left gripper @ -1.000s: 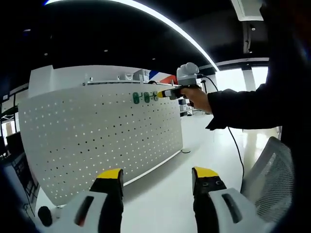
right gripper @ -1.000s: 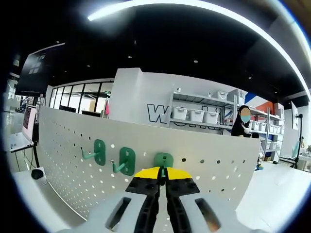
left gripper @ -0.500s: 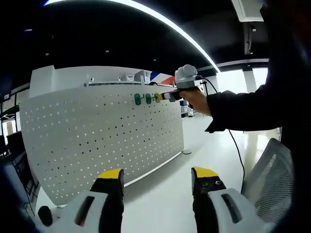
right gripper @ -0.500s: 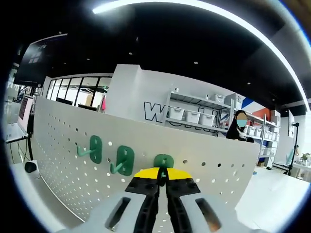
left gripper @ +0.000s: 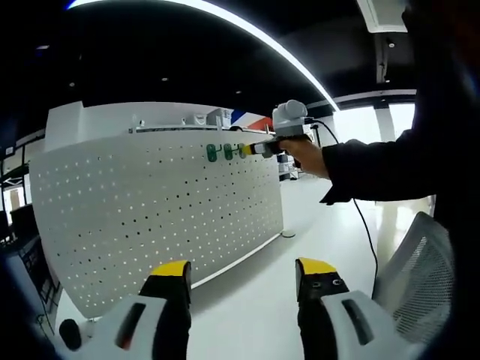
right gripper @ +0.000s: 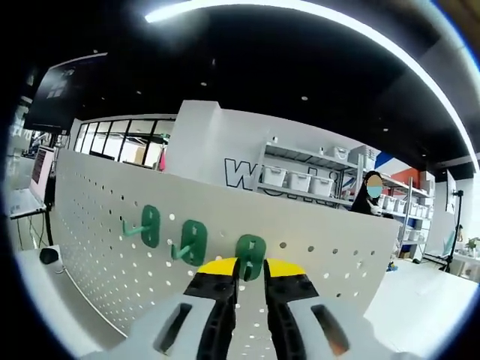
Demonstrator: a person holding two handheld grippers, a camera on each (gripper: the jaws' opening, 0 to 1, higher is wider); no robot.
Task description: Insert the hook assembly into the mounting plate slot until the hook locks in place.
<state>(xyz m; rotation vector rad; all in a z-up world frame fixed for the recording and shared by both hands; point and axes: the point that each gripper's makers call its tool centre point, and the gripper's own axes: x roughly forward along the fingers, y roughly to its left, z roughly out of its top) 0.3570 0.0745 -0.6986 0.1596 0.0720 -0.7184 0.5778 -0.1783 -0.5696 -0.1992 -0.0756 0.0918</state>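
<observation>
A white pegboard mounting plate (left gripper: pixel 150 217) stands upright on the white table. Three green hooks hang in a row near its top edge: the left hook (right gripper: pixel 150 225), the middle hook (right gripper: pixel 193 241) and the right hook (right gripper: pixel 250 253). My right gripper (right gripper: pixel 250 271) is right in front of the right hook with a narrow gap between its yellow-tipped jaws, so it is open. In the left gripper view the right gripper (left gripper: pixel 259 148) is held by a hand at the board's top right, beside two green hooks (left gripper: pixel 219 152). My left gripper (left gripper: pixel 244 271) is open, low and far from the board.
A mesh chair back (left gripper: pixel 416 277) stands at the right. A cable (left gripper: pixel 364 225) hangs from the person's dark sleeve (left gripper: pixel 375 161). Behind the board are shelves with white bins (right gripper: pixel 304 178) and another person (right gripper: pixel 373 196). A monitor (right gripper: pixel 39 176) sits at the far left.
My right gripper's jaws, shut on the right hook before, have parted a little and the hook sits on the board. The left gripper has not moved.
</observation>
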